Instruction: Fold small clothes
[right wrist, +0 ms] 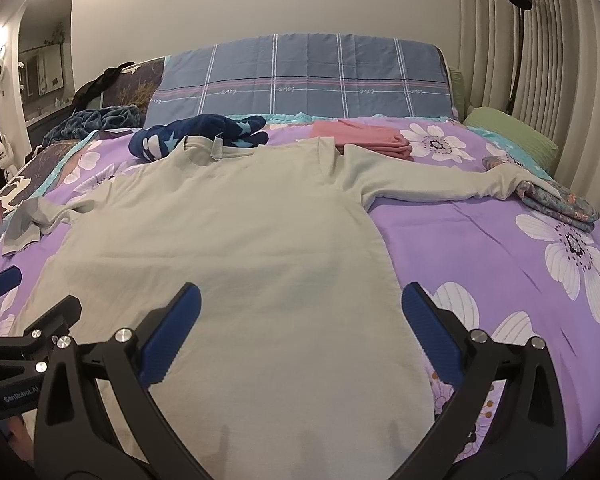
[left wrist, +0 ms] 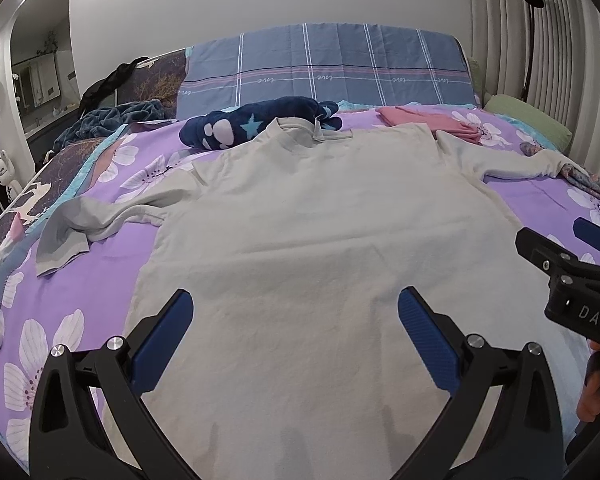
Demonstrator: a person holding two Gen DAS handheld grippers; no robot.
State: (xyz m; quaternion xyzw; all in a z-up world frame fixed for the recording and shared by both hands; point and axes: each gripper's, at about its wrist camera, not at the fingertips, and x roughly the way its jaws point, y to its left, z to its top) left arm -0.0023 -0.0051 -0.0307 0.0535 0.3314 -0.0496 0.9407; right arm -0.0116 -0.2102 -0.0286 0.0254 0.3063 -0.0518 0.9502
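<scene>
A pale grey-beige long-sleeved shirt (left wrist: 308,224) lies flat on the bed, collar away from me, both sleeves spread out; it also shows in the right wrist view (right wrist: 236,240). My left gripper (left wrist: 296,304) is open and empty, held over the shirt's lower left part. My right gripper (right wrist: 300,300) is open and empty over the shirt's lower right edge. The right gripper also shows at the right edge of the left wrist view (left wrist: 556,248). The left gripper shows at the left edge of the right wrist view (right wrist: 24,300).
The bed has a purple flowered cover (right wrist: 500,248). Beyond the collar lie a navy starred garment (left wrist: 252,124) and folded pink clothes (right wrist: 364,136). A folded floral cloth (right wrist: 556,204) lies at the right sleeve's cuff. A blue plaid headboard cover (left wrist: 324,68) and a green pillow (right wrist: 508,132) lie behind.
</scene>
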